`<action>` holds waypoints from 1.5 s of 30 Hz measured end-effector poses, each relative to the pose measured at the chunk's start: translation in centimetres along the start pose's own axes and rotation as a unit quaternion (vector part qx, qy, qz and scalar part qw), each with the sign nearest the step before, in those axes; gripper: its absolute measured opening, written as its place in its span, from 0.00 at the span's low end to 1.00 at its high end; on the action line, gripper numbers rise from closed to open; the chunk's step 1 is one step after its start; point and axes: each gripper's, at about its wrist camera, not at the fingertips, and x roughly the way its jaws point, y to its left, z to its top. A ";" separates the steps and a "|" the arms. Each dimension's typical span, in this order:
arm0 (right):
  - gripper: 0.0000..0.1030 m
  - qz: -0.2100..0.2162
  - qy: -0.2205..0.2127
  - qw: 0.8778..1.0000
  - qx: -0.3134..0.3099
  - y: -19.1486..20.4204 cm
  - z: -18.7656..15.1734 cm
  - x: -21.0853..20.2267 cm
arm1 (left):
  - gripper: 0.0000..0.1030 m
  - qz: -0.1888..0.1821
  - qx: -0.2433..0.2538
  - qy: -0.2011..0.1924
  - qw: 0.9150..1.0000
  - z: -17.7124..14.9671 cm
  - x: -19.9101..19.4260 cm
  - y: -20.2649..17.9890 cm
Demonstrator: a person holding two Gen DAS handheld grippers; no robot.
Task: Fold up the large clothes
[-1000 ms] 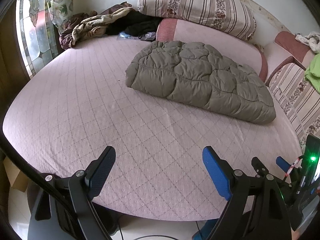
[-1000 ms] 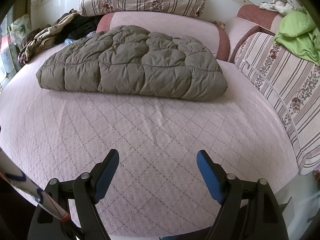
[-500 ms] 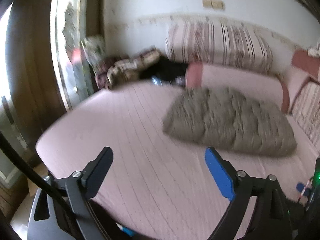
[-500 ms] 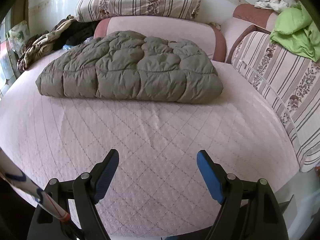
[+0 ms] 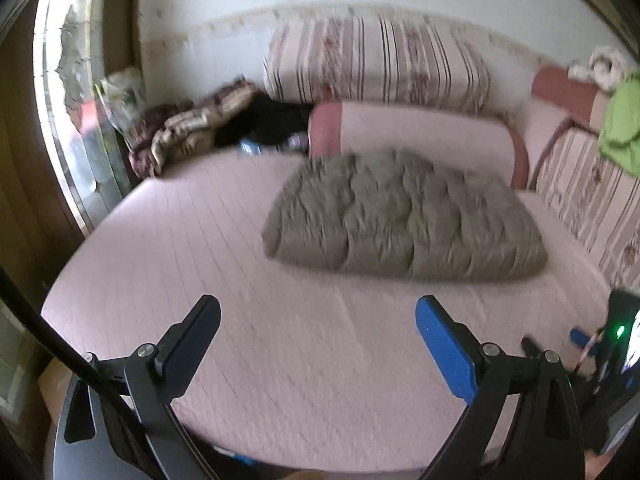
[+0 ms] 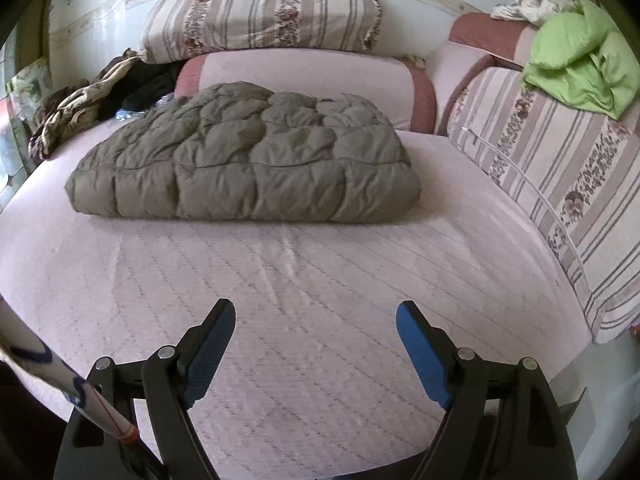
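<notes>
olive quilted coat (image 6: 244, 156) is lying as a compact puffy bundle on the pink bed (image 6: 320, 320), toward the far side, its far edge just beside the pink bolster (image 6: 304, 76). it is looking already folded over on itself; edges roughly squared, near edge thick and rounded.

left gripper (image 5: 318, 320) is hovering over the near part of the bed, fingers wide apart, holding nothing. left view is motion-blurred, so fine detail of the coat (image 5: 400, 216) is not readable there. right gripper (image 6: 314, 324) is hovering likewise, fingers spread, empty, well short of the coat's near edge. neither gripper is touching fabric.

judgement: the fold is looking near complete or complete; the step in hand is probably a check or final tidy.

notes for doing it well:
- if tidying, approaching low along the bed and taking the near corners, one per gripper, so the stacked layers are moving together.
- pinching through all layers; slick padded shell is likely slipping if only the top layer is caught.
- pressing the bundle flat after any adjustment, since trapped air may be springing it open.
- keeping clear of the green garment (image 6: 580, 56) on the striped cushion (image 6: 560, 168) and the dark pile of clothes (image 6: 100, 96) at far left.
</notes>
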 end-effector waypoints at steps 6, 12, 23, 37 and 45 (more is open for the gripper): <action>0.84 0.021 0.016 0.999 0.042 -3.1 1.3 2.6 | 0.95 0.002 -0.025 0.068 0.997 -1.0 3.5 1.2; 0.81 0.047 -0.003 0.994 0.094 -6.1 6.7 6.6 | 0.94 0.020 -0.059 0.106 0.992 -1.6 6.1 3.2; 0.91 0.007 0.057 0.996 0.074 -5.4 12.9 18.3 | 0.94 0.060 -0.052 0.055 0.995 0.8 5.3 3.2; 0.90 0.056 -0.001 0.998 0.016 -2.8 4.0 3.1 | 0.94 0.021 -0.033 0.089 0.995 -0.5 5.5 0.6; 0.90 0.042 0.020 0.999 0.028 -2.8 2.3 2.7 | 0.94 0.004 -0.022 0.111 0.994 -1.8 5.2 -0.4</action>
